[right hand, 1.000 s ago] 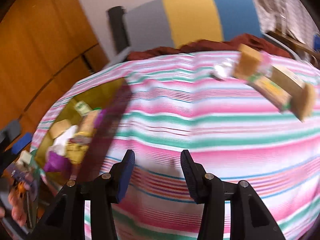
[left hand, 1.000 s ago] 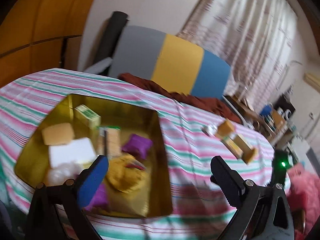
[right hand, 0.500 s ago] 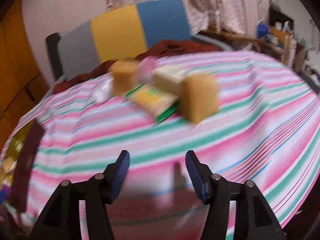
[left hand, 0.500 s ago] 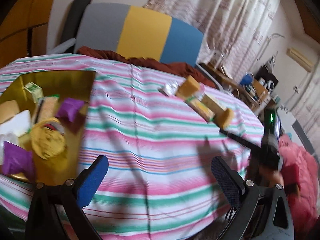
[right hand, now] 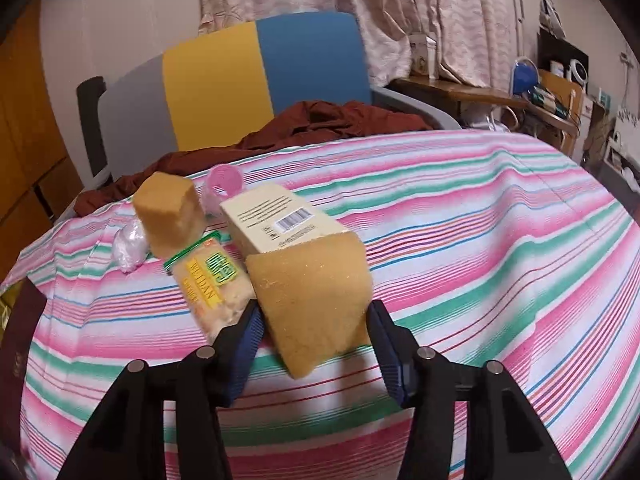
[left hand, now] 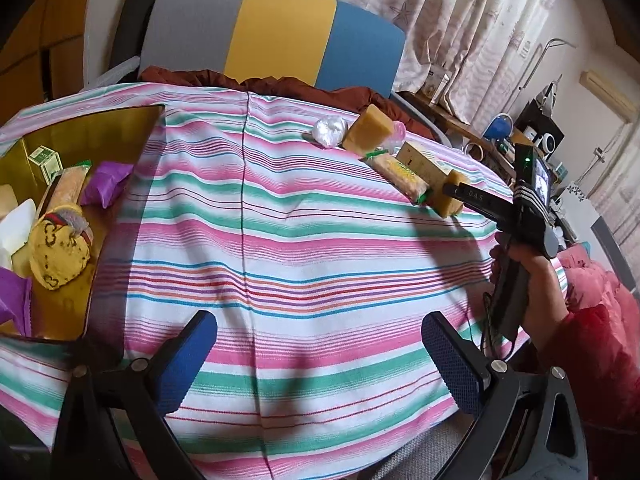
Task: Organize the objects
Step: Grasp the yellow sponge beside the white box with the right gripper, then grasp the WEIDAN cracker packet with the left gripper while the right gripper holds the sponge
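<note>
Left wrist view: your left claw [left hand: 318, 360] hangs over the striped bench [left hand: 280, 248], its blue pads wide apart with nothing between them. At the left edge a gold tray [left hand: 92, 132] sits on the bench. It holds a small green box [left hand: 45, 160], a long packet [left hand: 66, 188], a purple pouch [left hand: 105, 182], a yellow round pouch [left hand: 58, 256] and a white block [left hand: 16, 224]; a second purple item [left hand: 14, 296] shows at the frame edge. Across the bench, near the far right rim, a cluster remains outside the tray: a white wad [left hand: 330, 131], a sponge block [left hand: 370, 130], a noodle pack [left hand: 402, 176] and a cream box [left hand: 424, 164]. Your right hand [left hand: 524, 276] brings its claw in from the right; the tip reaches a second sponge [left hand: 448, 202] at the near end of that cluster.

Right wrist view: your right claw [right hand: 314, 340] straddles the second sponge [right hand: 312, 300], one pad on each flank. The jaws have just been closing, with the sponge between them; both pads sit right at its sides, though you cannot tell from here whether they press it. The sponge leans against the cream box [right hand: 276, 220], touching the noodle pack [right hand: 212, 284] on its left. Behind stand the sponge block [right hand: 170, 212], the white wad [right hand: 130, 244] and a pink cup [right hand: 224, 184]. A chair [right hand: 240, 80] with a brown cloth [right hand: 312, 124] stands beyond the bench.
</note>
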